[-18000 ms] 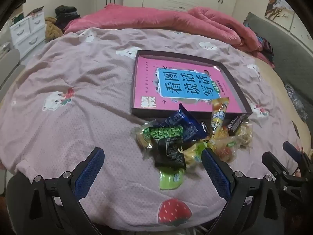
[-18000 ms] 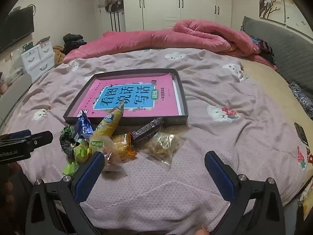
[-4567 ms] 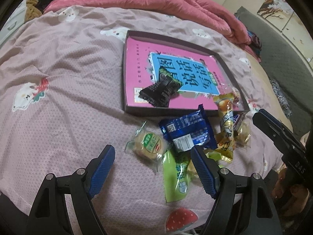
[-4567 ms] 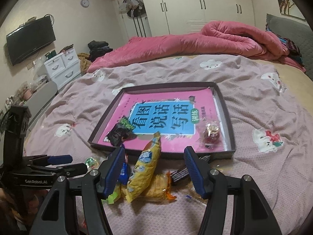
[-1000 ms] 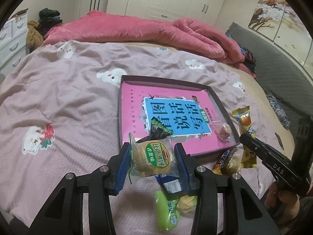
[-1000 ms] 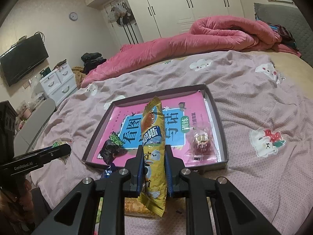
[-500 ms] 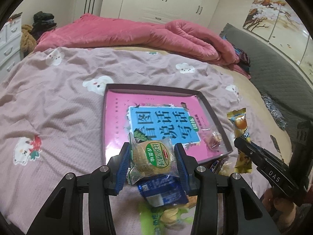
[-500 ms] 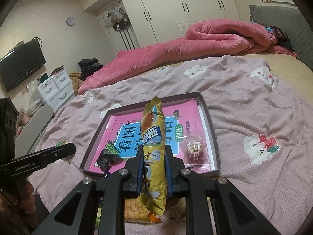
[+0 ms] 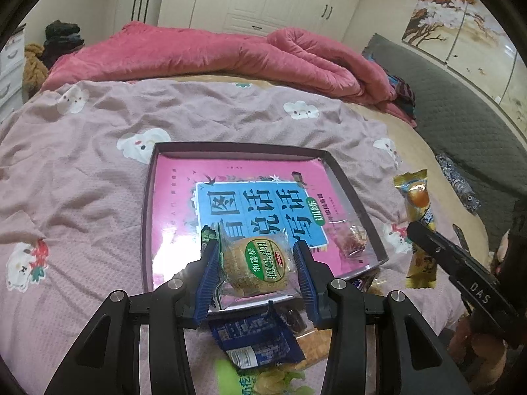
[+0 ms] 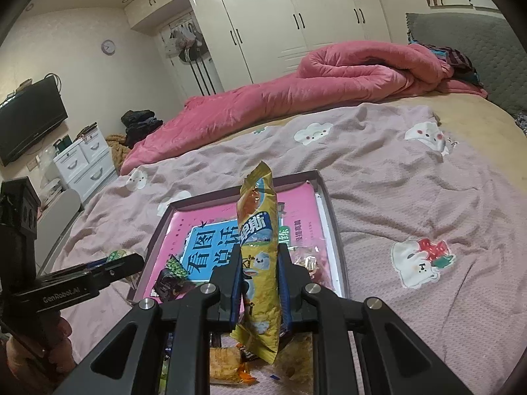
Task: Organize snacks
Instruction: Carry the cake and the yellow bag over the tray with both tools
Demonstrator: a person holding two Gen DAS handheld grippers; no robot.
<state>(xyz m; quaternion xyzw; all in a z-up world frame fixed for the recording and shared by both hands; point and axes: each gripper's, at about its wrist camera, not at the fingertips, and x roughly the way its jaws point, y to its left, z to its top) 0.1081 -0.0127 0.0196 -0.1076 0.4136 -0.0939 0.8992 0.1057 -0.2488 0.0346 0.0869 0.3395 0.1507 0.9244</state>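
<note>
My left gripper (image 9: 257,256) is shut on a round biscuit in a clear wrapper with a green label (image 9: 258,265), held over the near edge of the shallow dark box (image 9: 146,217) that has a pink book inside. My right gripper (image 10: 258,270) is shut on a long yellow snack bag (image 10: 258,263), held upright above the box's near edge (image 10: 336,230). The yellow bag also shows in the left wrist view (image 9: 416,223). A black snack pack (image 10: 171,279) and a clear red-candy pack (image 9: 354,238) lie in the box. Loose snacks, a blue pack (image 9: 257,339) among them, lie on the bed in front.
The box lies on a pink-mauve bedsheet (image 9: 82,171) with cartoon prints. A rolled pink quilt (image 9: 214,56) lies at the far side of the bed. A grey headboard (image 9: 461,115) is at the right; white drawers (image 10: 82,161) and a TV (image 10: 29,118) at the left.
Both grippers have moved forward toward the box with their snacks still held. The box now looks nearer in both views.
</note>
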